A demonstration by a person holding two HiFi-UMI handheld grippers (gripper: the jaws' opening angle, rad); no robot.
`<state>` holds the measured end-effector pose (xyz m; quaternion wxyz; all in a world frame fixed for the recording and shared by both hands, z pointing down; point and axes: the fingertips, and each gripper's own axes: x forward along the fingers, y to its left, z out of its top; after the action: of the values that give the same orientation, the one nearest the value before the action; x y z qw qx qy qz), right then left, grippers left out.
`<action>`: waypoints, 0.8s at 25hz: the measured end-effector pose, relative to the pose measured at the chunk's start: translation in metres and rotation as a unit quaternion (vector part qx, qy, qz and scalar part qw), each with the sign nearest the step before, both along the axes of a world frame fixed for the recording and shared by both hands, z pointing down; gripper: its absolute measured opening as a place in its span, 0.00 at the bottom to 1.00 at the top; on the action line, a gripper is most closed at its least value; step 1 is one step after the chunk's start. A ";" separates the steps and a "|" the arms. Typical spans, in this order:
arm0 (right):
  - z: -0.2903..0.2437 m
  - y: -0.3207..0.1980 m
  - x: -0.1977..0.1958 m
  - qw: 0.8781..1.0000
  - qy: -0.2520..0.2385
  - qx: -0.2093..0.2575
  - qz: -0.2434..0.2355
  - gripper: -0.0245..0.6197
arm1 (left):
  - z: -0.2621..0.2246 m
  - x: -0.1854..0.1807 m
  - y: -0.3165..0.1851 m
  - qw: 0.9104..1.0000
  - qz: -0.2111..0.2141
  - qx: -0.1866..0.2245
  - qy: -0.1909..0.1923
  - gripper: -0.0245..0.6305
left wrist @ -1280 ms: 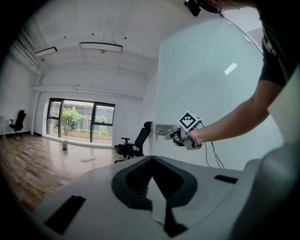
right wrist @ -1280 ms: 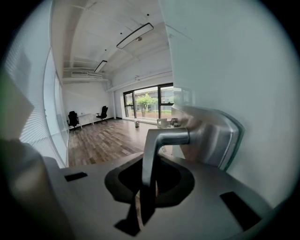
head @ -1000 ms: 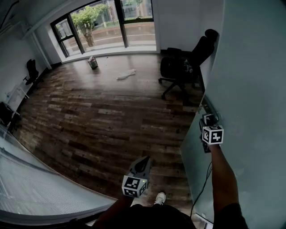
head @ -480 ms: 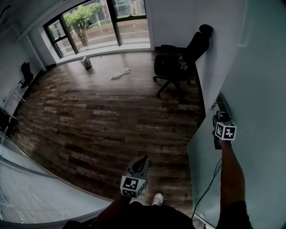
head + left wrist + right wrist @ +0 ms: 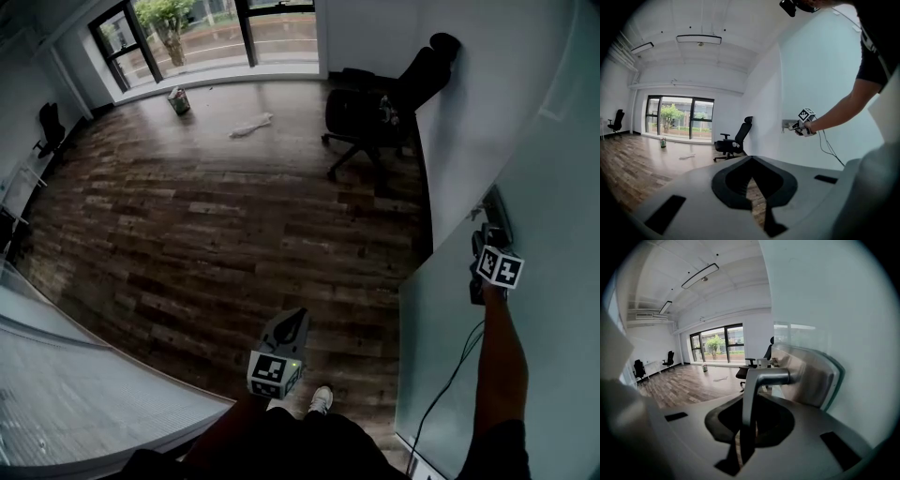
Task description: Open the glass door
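Glass door point(image 5: 441, 347): frosted, pale grey-green panel, smooth and flat, filling the right side of the head view next to the white wall point(image 5: 478, 103). Its vertical edge stands over the floor.

Handle point(image 5: 761, 378): brushed-metal lever, rounded bar with a bend, coming off a curved steel plate point(image 5: 811, 376) set at the glass edge.

Right gripper point(image 5: 743, 441): jaws clamped on the lever's downward leg, bar running straight between the pads. The head view shows it against the door at handle height, arm stretched out, black cable point(image 5: 445, 394) hanging below.

Left gripper point(image 5: 286, 333): low, centre frame, well clear of the door. Its tips are together with nothing between them, and only floor shows through the slit.

Floor point(image 5: 187, 234): dark wood planks, mixed brown tones, matte. A pale rag-like item point(image 5: 251, 125) and a small can point(image 5: 178, 98) lie near the windows point(image 5: 225, 28), which are dark-framed and full height with a tree outside.

Black office chair point(image 5: 375, 112) sits against the wall beyond the door, and a second chair point(image 5: 49, 127) is at far left. White ceiling with linear light bars point(image 5: 698, 39). The person's shoe point(image 5: 321, 400) is below the left gripper.
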<state>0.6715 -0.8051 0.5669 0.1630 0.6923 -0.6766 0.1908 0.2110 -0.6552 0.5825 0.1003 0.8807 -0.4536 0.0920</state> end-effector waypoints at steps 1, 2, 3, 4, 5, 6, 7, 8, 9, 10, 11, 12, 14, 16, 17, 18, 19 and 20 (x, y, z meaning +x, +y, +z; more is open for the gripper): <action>0.000 -0.002 0.002 1.000 0.001 -0.001 0.001 0.10 | 0.000 0.002 0.000 1.000 0.002 -0.002 -0.001 0.04; 0.001 -0.003 0.004 1.000 0.002 -0.002 0.003 0.10 | 0.000 0.003 0.001 1.000 0.005 -0.003 -0.002 0.04; 0.002 -0.001 0.005 1.000 0.005 -0.003 0.007 0.10 | 0.001 0.004 0.003 1.000 0.007 -0.006 -0.002 0.04; 0.002 0.002 0.007 1.000 0.011 -0.003 0.011 0.10 | 0.002 0.005 0.005 1.000 0.008 -0.008 -0.002 0.04; 0.002 0.004 0.008 1.000 0.021 -0.003 0.015 0.10 | 0.003 0.006 0.006 1.000 0.008 -0.007 0.000 0.04; 0.001 0.005 0.009 0.999 0.034 -0.003 0.019 0.10 | 0.003 0.006 0.006 1.000 0.007 -0.004 0.002 0.04; 0.000 0.004 0.010 0.998 0.050 -0.007 0.022 0.10 | 0.002 0.006 0.005 1.000 0.007 0.002 0.003 0.04; -0.001 0.004 0.011 0.998 0.065 -0.013 0.023 0.10 | -0.002 0.005 0.004 1.000 0.007 0.007 0.002 0.04; -0.002 0.004 0.011 0.997 0.076 -0.021 0.022 0.11 | -0.006 0.005 0.005 1.000 0.006 0.011 0.001 0.04; -0.004 0.005 0.011 0.996 0.079 -0.027 0.019 0.11 | -0.008 0.003 0.008 1.000 0.005 0.011 0.003 0.04; -0.008 0.007 0.010 0.997 0.074 -0.030 0.015 0.12 | -0.009 0.002 0.012 1.000 0.002 0.010 0.005 0.04; -0.012 0.008 0.009 0.997 0.066 -0.030 0.009 0.15 | -0.008 0.000 0.017 1.000 -0.001 0.009 0.007 0.04; -0.018 0.010 0.006 0.998 0.058 -0.034 -0.002 0.25 | -0.008 -0.003 0.028 1.000 -0.004 0.008 0.005 0.04; -0.020 0.015 0.003 0.997 0.061 -0.041 -0.006 0.29 | -0.010 -0.008 0.041 1.000 -0.005 0.006 0.002 0.04; -0.021 0.019 0.003 0.997 0.063 -0.043 -0.006 0.29 | -0.012 -0.011 0.048 1.000 -0.006 0.005 0.001 0.04; -0.023 0.022 0.003 0.997 0.066 -0.041 -0.007 0.30 | -0.016 -0.014 0.054 1.000 -0.009 0.004 -0.003 0.04; -0.027 0.025 0.003 0.997 0.069 -0.036 -0.006 0.30 | -0.019 -0.018 0.060 1.000 -0.011 0.004 -0.008 0.04; -0.032 0.028 0.004 0.997 0.074 -0.027 -0.002 0.30 | -0.022 -0.022 0.066 1.000 -0.014 0.004 -0.011 0.04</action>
<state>0.6757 -0.7767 0.5353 0.2320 0.6985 -0.6586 0.1568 0.1890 -0.5892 0.5602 0.0925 0.8735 -0.4676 0.0986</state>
